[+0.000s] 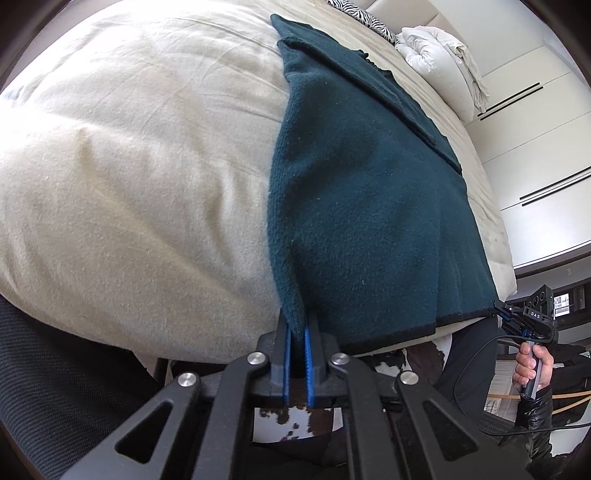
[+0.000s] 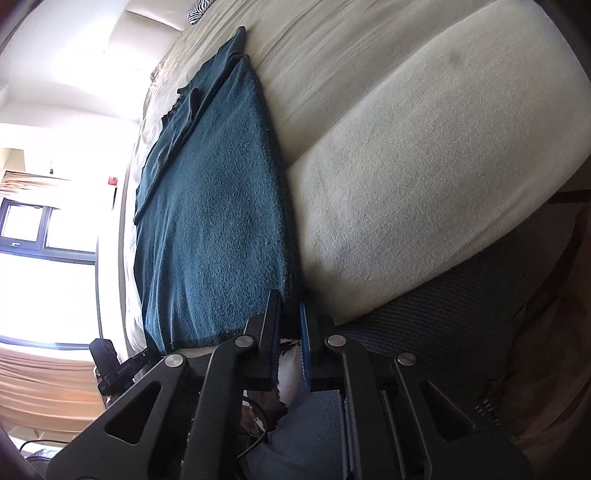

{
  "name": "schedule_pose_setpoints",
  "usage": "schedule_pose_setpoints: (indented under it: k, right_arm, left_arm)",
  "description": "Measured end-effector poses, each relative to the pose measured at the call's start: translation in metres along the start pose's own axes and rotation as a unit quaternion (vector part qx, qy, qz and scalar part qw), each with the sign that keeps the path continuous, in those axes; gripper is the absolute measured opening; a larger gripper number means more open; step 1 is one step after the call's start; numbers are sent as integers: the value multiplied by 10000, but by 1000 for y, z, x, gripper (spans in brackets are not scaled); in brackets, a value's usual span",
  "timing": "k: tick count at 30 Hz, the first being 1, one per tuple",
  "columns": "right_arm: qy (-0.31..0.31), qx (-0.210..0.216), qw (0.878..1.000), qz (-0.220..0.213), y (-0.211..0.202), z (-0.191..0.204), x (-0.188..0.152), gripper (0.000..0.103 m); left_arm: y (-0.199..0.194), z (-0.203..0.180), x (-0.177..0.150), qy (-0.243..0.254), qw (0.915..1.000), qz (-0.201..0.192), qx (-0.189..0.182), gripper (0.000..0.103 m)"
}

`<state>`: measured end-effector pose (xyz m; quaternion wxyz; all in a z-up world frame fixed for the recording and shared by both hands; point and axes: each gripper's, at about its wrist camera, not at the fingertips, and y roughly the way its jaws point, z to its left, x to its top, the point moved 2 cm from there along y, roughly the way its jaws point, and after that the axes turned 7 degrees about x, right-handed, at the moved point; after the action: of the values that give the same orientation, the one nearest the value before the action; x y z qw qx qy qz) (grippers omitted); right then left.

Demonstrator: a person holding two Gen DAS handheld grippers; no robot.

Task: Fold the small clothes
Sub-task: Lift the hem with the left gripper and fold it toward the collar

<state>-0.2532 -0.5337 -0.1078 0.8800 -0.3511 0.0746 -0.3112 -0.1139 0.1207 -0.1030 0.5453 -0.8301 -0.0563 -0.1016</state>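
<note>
A dark teal fleece garment (image 1: 362,192) lies spread on a cream bed (image 1: 140,155), its black-trimmed hem hanging at the near edge. My left gripper (image 1: 297,325) is shut on the garment's near left corner, the cloth pinched between the blue pads. In the right wrist view the same garment (image 2: 207,229) runs away from me over the bed (image 2: 406,177). My right gripper (image 2: 290,306) is shut on its near right corner. The right gripper (image 1: 504,314) also shows at the hem's far end in the left wrist view, held by a hand (image 1: 532,365).
A white folded duvet (image 1: 439,51) and a zebra-print pillow (image 1: 358,11) lie at the head of the bed. White wardrobe doors (image 1: 535,140) stand beside it. A bright window (image 2: 44,236) is on the other side. Dark mesh fabric (image 2: 443,332) sits below the bed edge.
</note>
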Motion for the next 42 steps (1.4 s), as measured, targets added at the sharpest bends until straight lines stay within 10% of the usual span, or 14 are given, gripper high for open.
schedule_pose_setpoints:
  k: [14, 42]
  right_arm:
    - [-351, 545, 9968, -463, -25, 43, 21, 6]
    - [-768, 1063, 9827, -1308, -40, 123, 96, 6]
  left_arm:
    - [-40, 4, 16, -408, 9949, -388, -836, 6]
    - [-93, -30, 107, -317, 9808, -1405, -1313, 6]
